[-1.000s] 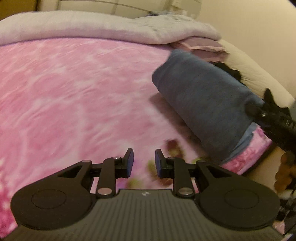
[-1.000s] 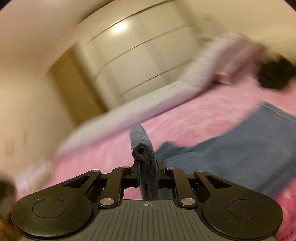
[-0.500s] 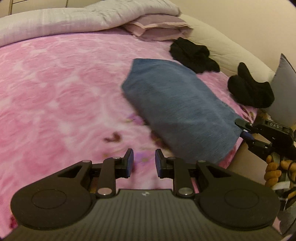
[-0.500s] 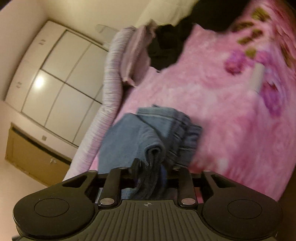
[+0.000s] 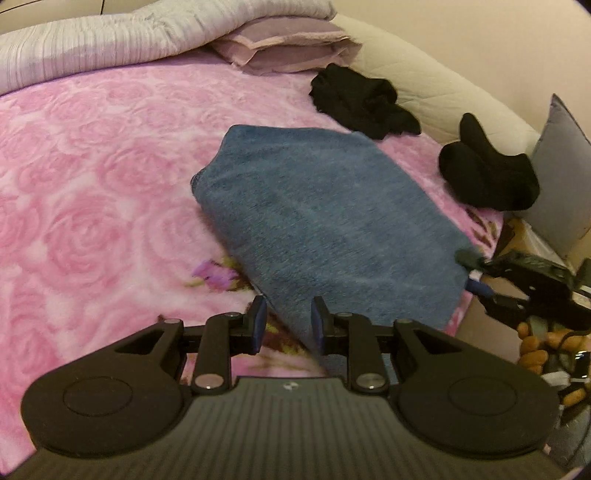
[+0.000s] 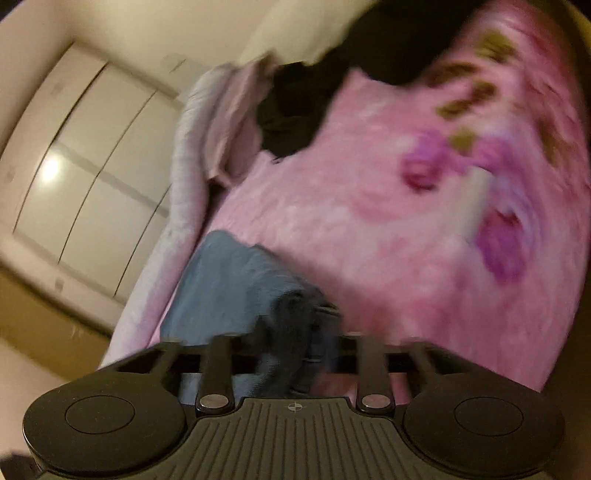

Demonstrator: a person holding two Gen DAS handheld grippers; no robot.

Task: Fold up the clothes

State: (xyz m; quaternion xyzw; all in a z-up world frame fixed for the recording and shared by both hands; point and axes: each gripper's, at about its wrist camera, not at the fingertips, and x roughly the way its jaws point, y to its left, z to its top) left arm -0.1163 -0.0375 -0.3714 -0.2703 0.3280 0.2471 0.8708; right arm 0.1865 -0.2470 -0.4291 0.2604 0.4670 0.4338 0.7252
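A folded blue garment lies on the pink rose-patterned blanket. My left gripper is open, its jaws astride the garment's near corner, holding nothing. My right gripper shows in the left wrist view at the garment's right corner near the bed edge. In the blurred right wrist view my right gripper has a bunch of the blue garment between its jaws.
Two black clothes piles lie at the far right of the bed. A grey-white duvet and a mauve pillow lie at the head. A white wardrobe stands beyond. The bed edge drops off at the right.
The left gripper moved toward the blue garment, and its near corner now lies between the jaws. The right gripper stays closed on the garment's corner and has lowered it flat onto the bed.
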